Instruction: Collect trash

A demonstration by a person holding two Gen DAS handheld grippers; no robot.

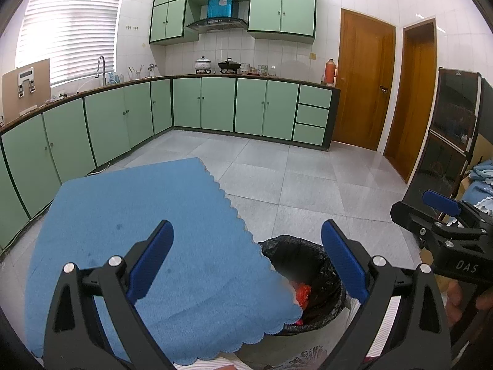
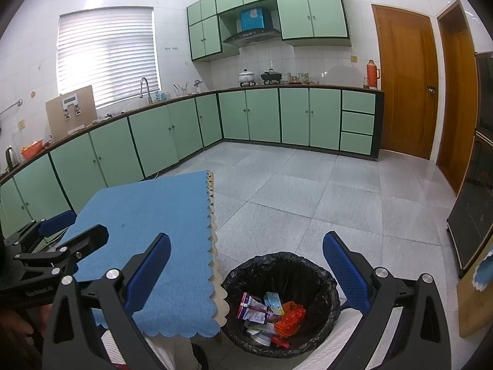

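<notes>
A bin lined with a black bag [image 2: 311,266] stands on the floor by the corner of a table under a blue cloth [image 2: 148,215]. Inside lie several wrappers [image 2: 255,308] and a crumpled red-orange packet [image 2: 289,317]. My right gripper [image 2: 247,240] hangs open above the bin, holding nothing. My left gripper [image 1: 247,228] is open too, over the blue cloth [image 1: 138,231] near the bin [image 1: 308,256], where only the red packet [image 1: 303,293] shows. Each gripper appears in the other's view: the right gripper [image 1: 411,203] at the right edge, the left gripper [image 2: 83,225] at the left.
Green base cabinets [image 2: 265,114] run along the left and far walls under a worktop with pots and a sink. Two wooden doors [image 2: 403,80] stand at the back right. A dark glass-front cabinet [image 1: 453,129] is on the right. Grey tiled floor [image 2: 308,191] stretches beyond the bin.
</notes>
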